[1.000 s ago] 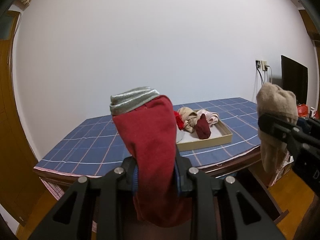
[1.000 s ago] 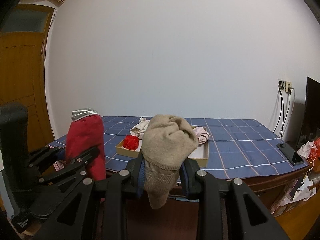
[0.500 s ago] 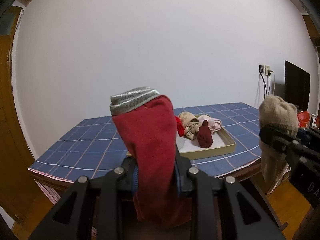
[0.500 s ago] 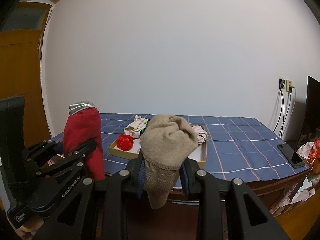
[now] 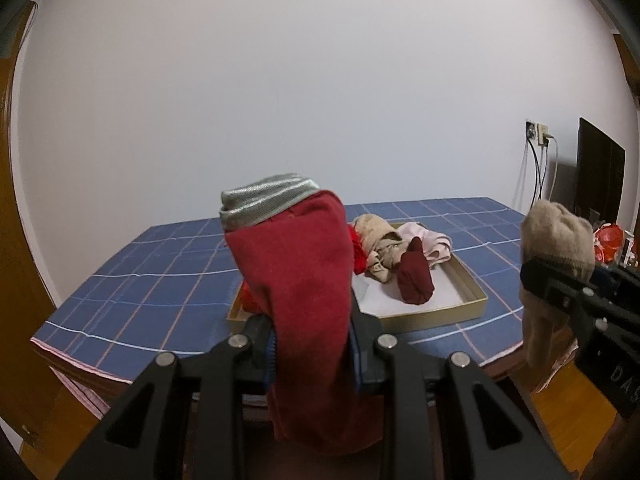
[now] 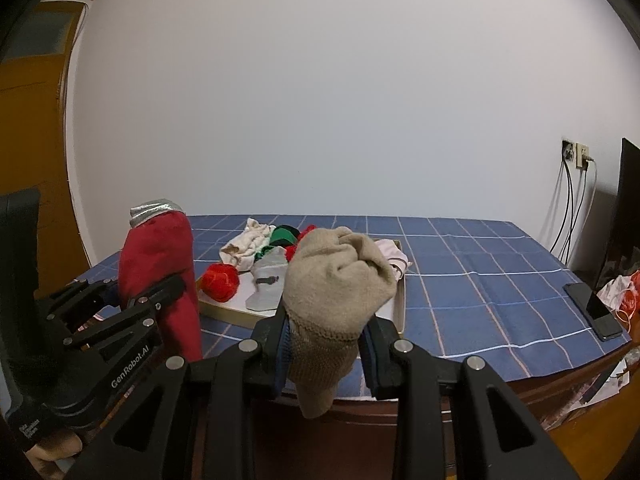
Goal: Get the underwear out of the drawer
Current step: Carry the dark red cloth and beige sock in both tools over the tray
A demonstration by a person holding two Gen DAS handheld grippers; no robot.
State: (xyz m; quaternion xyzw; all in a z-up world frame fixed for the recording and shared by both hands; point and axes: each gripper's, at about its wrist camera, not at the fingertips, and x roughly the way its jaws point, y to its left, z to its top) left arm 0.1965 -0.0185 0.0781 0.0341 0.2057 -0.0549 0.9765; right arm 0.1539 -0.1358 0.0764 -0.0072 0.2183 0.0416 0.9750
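A bare white wall stands behind the worktop [image 5: 168,264], which wears a blue checked cloth. From the left view, my left tool [image 5: 312,344] is clamped on a red garment [image 5: 296,272] with a grey waistband, held upright, I judge, to carry it clear. Beyond it a shallow box [image 5: 468,304] holds more clothes.

From the right view, my right tool [image 6: 326,344] pinches a beige garment [image 6: 336,276] the same way. A phone [image 6: 596,312] lies near the worktop's right edge.
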